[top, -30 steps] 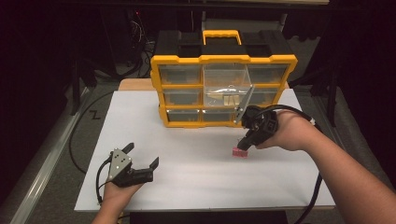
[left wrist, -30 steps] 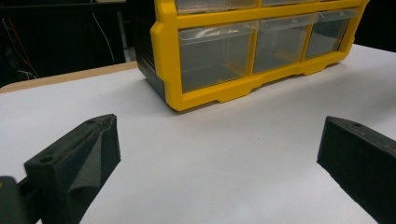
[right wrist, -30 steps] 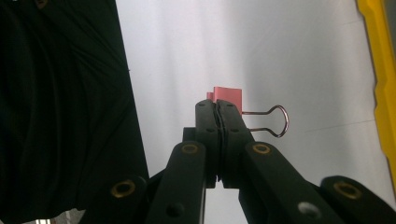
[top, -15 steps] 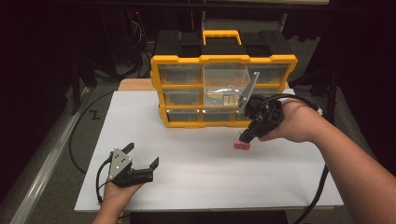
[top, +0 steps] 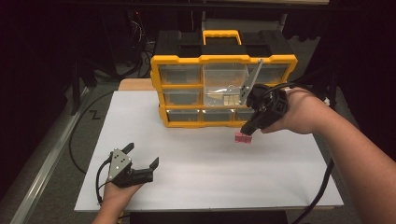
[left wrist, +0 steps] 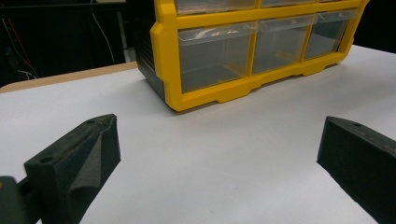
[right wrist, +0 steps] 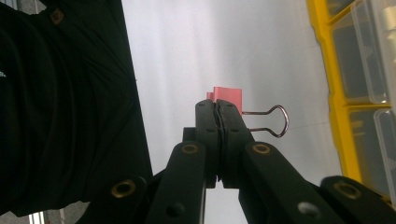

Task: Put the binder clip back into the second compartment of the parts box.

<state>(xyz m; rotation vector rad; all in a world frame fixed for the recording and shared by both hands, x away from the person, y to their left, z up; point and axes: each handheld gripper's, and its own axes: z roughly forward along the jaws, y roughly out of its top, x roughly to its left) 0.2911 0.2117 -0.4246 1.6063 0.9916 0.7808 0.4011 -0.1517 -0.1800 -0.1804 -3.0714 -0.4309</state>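
A pink binder clip [top: 242, 137] with wire handles hangs just above the white table top [top: 196, 186], in front of the yellow drawer organizer [top: 224, 63]. My right gripper [top: 246, 131] is shut on it, pointing down and to the left. In the right gripper view the jaws [right wrist: 218, 105] press together on the pink binder clip [right wrist: 229, 96], and its wire loops stick out to the right. My left gripper [top: 142, 154] rests open near the table's front left. Its jaws [left wrist: 217, 158] stand wide apart with nothing between them and face the organizer [left wrist: 168, 60].
The organizer has clear drawers in three rows, and the middle drawer [top: 224, 97] holds small tan items. A black cable [top: 322, 191] trails from the right gripper past the table's right edge. Dark clothing [right wrist: 65, 107] shows at the left of the right gripper view.
The right gripper has risen with the pink binder clip, lifting it off the table and a little closer to the organizer. The left gripper has stayed where it was.
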